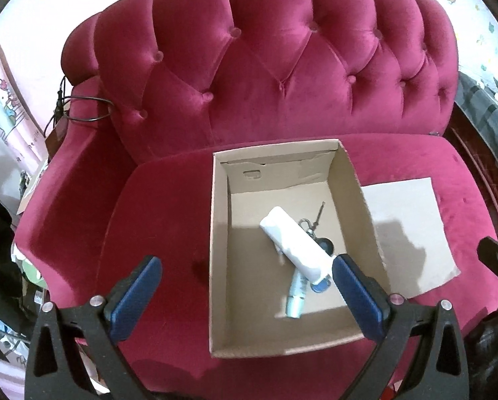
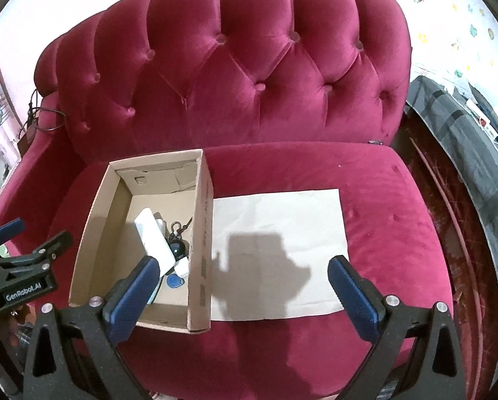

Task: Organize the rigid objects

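An open cardboard box (image 1: 219,266) (image 2: 200,233) sits on the red sofa seat. Inside lie a white tube (image 1: 295,243) (image 2: 154,236), a key ring with a dark fob (image 1: 318,233) (image 2: 177,240), a blue tag (image 2: 175,280) and a pale blue tube (image 1: 295,296). My left gripper (image 1: 247,273) is open and empty above the box's near left side. My right gripper (image 2: 244,275) is open and empty above a flat cardboard sheet (image 2: 282,226) (image 1: 408,220) right of the box.
The red tufted sofa (image 1: 265,66) (image 2: 249,76) has a high back and a left armrest with a black cable (image 1: 82,110). A grey cloth (image 2: 465,140) lies to the right. Clutter sits at the far left.
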Demonstrator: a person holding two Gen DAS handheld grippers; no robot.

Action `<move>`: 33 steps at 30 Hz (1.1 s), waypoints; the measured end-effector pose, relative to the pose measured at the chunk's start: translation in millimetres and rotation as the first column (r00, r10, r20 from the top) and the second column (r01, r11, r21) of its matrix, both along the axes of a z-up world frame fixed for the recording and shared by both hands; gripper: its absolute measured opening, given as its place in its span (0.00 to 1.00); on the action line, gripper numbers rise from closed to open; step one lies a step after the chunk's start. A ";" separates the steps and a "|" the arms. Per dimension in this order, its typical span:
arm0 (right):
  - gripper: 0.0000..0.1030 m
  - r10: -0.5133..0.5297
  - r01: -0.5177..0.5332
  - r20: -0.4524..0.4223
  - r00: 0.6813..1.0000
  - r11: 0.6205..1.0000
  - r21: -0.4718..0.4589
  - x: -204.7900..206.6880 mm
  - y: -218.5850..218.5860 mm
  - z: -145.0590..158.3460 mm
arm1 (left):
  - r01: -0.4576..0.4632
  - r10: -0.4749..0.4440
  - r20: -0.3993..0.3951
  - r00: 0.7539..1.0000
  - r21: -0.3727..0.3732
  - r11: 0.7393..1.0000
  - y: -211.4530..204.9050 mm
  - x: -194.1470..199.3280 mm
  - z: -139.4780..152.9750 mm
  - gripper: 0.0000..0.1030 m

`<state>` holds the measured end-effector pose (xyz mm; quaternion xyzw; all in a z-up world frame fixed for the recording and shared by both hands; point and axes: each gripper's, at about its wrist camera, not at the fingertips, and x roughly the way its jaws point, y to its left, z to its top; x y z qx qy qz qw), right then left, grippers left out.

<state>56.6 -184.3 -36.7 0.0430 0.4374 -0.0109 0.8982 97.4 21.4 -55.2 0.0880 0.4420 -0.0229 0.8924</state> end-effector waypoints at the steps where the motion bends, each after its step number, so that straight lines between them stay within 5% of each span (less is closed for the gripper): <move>1: 1.00 0.006 -0.006 -0.001 1.000 1.000 -0.005 -2.4 -0.9 1.4 | 0.001 -0.001 0.003 1.000 -0.002 1.000 -1.4 -3.8 1.6 1.00; 18: 1.00 0.013 -0.012 0.034 0.999 1.000 -0.025 -36.2 -20.7 10.8 | 0.053 -0.053 0.032 0.998 -0.009 0.999 -36.4 -71.0 10.7 1.00; 33: 1.00 0.022 -0.021 0.027 0.999 0.999 -0.038 -42.9 -19.3 9.5 | 0.077 -0.076 0.035 0.996 -0.006 0.997 -46.1 -82.0 8.9 1.00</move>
